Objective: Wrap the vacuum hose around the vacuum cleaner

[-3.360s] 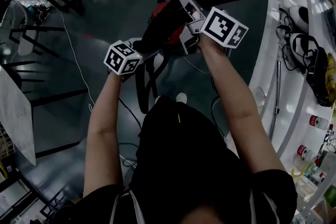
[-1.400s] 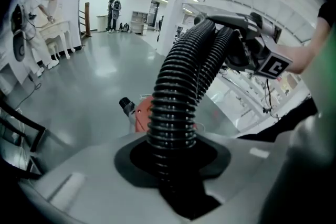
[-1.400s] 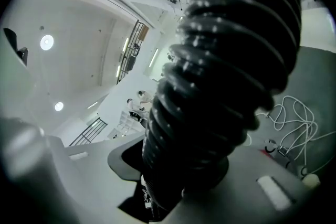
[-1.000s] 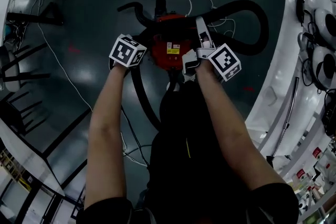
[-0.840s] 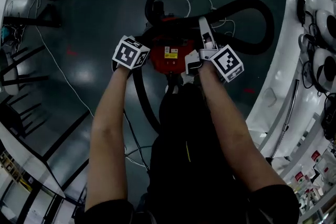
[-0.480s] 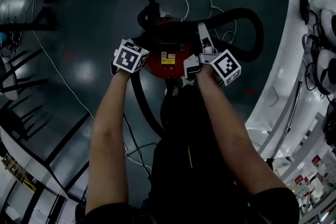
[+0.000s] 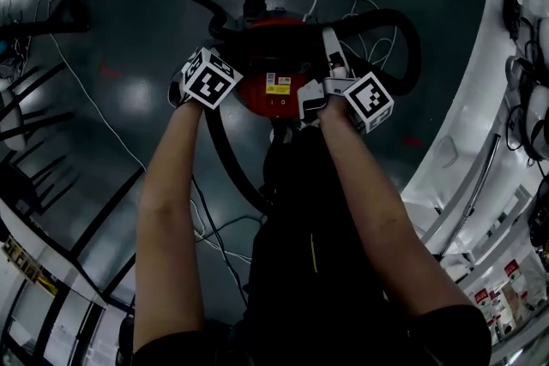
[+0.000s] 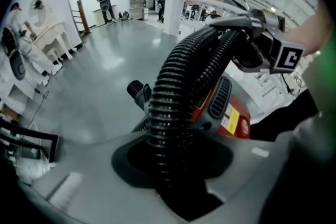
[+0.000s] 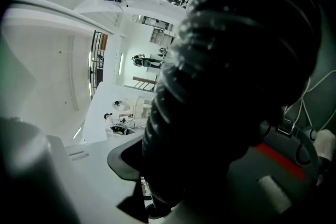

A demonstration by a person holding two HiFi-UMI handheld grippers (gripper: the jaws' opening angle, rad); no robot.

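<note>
Head view, entries as I read them from the remote station.

Vacuum cleaner (image 7: 273, 77): red canister, standing on the dark floor (image 7: 154, 4) directly below me, between both tools.

Vacuum hose (image 7: 410, 47): black and ribbed. One loop bulges out past the canister's right side. Another run trails down its left side toward my feet.

Left tool (image 7: 206, 75): pointing steeply down at the canister's left edge. Its jaws have just been opening a little, with the hose running between them. In the left gripper view the pads look to bear on the ribs.

Right tool (image 7: 331, 64): clamped on the hose at the canister's right edge. The hose fills the right gripper view.

Handling, my judgement: the hose is light, soft across its width and springy along it, so it is likely to uncoil if let go. The ribs should resist slipping. I would grip squarely across them, close to the canister, with a short span between the two holds. A hard pull may shift the canister.
</note>
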